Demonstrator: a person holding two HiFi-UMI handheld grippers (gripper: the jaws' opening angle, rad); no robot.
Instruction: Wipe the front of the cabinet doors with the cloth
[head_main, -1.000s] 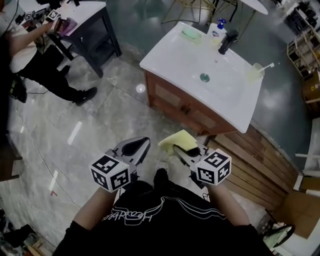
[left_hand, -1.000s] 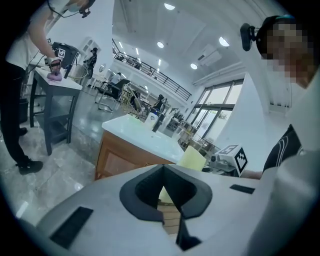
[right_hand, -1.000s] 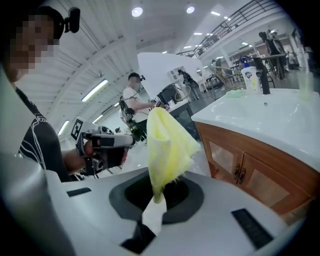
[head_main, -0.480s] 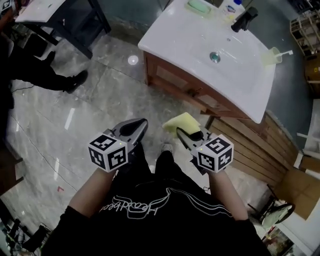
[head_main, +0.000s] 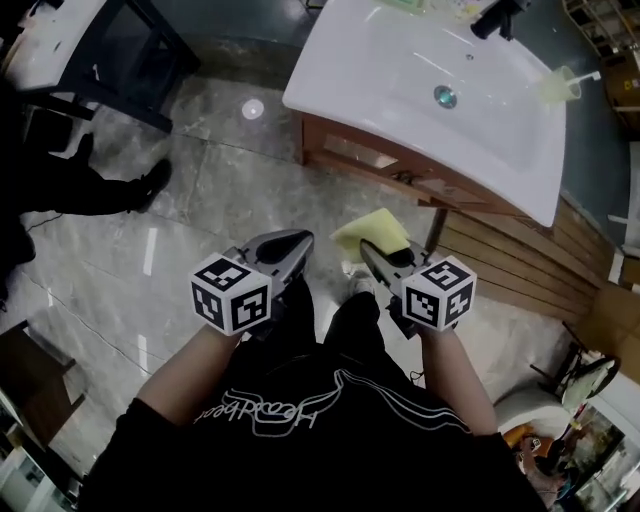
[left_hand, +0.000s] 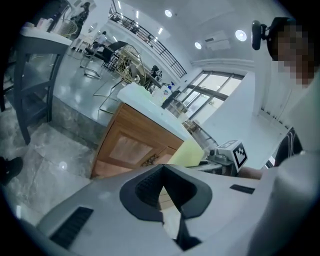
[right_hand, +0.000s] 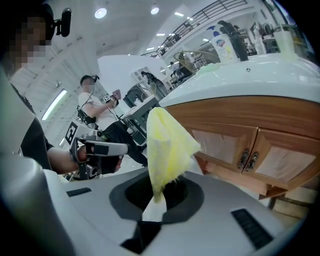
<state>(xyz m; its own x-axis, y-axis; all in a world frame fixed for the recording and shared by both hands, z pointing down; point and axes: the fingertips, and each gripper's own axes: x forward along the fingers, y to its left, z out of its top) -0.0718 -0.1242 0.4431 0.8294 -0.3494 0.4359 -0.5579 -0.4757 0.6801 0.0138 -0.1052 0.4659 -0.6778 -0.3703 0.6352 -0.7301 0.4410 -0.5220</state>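
The white basin top (head_main: 400, 80) and the brown wooden cabinet (head_main: 380, 165) beneath it now lie nearer to the person than a second ago, higher in the head view, with the basin's far edge cut off. The soft yellow cloth (head_main: 372, 230) pinched in the right gripper (head_main: 372, 250) has come close to the cabinet front. The bystander in black clothes (head_main: 100, 190) at left has slipped mostly out of frame, leaving a leg and shoe.

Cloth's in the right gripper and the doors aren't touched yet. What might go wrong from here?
The right gripper pinches the cloth only by its lower end, so it may pull free when pressed against the cabinet doors. The loose folds might also snag on the door handles.
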